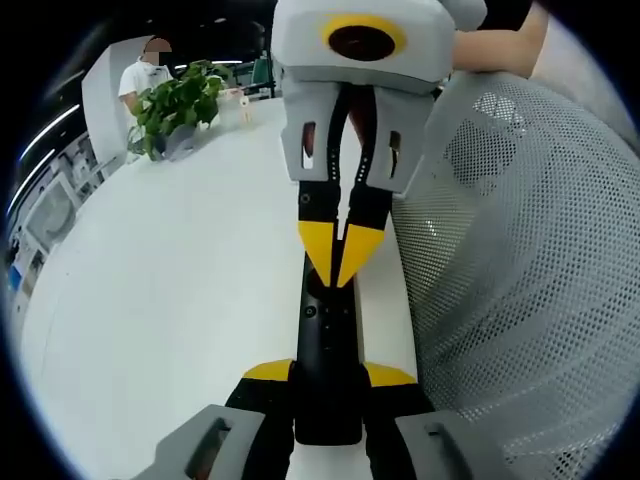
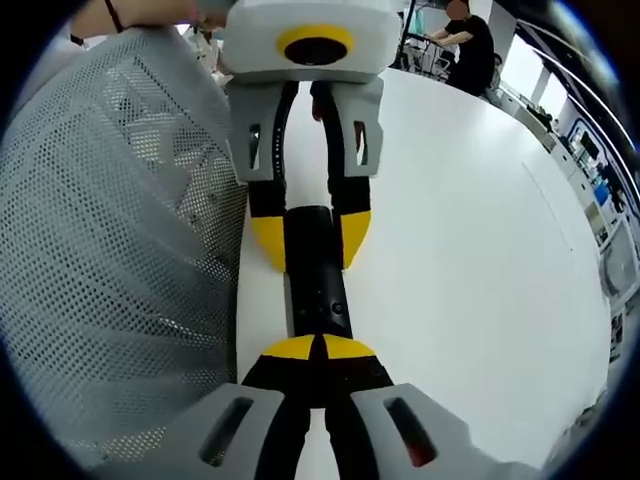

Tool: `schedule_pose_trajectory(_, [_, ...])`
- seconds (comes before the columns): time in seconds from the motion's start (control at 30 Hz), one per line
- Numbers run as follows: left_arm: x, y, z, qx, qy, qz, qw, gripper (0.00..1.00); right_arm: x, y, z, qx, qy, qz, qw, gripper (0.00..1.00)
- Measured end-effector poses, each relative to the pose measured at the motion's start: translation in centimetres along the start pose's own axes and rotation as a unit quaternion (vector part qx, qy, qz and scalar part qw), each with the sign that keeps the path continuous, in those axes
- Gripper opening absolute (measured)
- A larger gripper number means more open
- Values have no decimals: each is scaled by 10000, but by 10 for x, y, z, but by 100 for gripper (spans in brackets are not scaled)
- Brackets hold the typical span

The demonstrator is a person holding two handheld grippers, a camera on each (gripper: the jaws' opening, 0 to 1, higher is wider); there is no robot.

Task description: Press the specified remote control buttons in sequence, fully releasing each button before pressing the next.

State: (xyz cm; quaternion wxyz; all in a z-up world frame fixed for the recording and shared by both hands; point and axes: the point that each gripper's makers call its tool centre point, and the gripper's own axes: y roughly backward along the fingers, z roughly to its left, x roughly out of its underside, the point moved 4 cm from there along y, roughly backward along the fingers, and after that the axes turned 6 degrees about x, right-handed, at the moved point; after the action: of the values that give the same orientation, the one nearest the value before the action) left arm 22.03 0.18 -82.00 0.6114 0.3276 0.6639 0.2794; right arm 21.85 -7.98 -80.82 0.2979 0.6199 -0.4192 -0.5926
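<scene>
A slim black remote control point(image 1: 326, 330) lies lengthwise near the edge of the white table point(image 1: 170, 300). My left gripper point(image 1: 328, 373) is shut on its near end, one yellow fingertip on each side. My right gripper point(image 1: 339, 268) comes in from the top of the left gripper view, its jaws together and its tips touching the remote's upper face. In the right gripper view, my right gripper point(image 2: 318, 349) is shut with its tips on the remote point(image 2: 314, 270) close to its small buttons. Beyond them, the left gripper point(image 2: 310, 240) clamps the remote's far end.
A white mesh surface point(image 1: 520, 250) point(image 2: 110, 250) stands right beside the remote along the table edge. A potted plant point(image 1: 178, 103) sits at the table's far end, with a person point(image 1: 148, 68) behind it. Another person point(image 2: 468, 45) stands past the table point(image 2: 470, 250).
</scene>
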Motion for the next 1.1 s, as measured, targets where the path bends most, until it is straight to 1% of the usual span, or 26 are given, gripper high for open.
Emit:
schedule_pose_trajectory(0.1, [0,0,0,-1,1,-8,10000,25,0,0,-1,-36,-300,-17,9995,0])
schedule_pose_trajectory(0.3, [1,0,0,0,4,-13,10000,25,0,-1,0,-29,-206,-51,9998,0])
schedule_pose_trajectory(0.43, [0,0,0,0,5,-21,10000,25,-1,-1,1,-20,-58,-20,10000,0])
schedule_pose_trajectory(0.57, [0,0,0,3,1,-31,10000,25,-2,-2,0,-69,-92,114,9999,0])
schedule_pose_trajectory(0.73, [1,0,0,6,-3,-25,10000,25,-2,-2,-1,-88,-286,210,9993,0])
schedule_pose_trajectory(0.9, [0,0,-1,3,-3,-25,10000,25,0,-1,1,32,-428,111,9990,0])
schedule_pose_trajectory(1.1, [1,0,-1,-4,1,-56,10000,25,1,-1,-1,-14,-653,-10,9979,0])
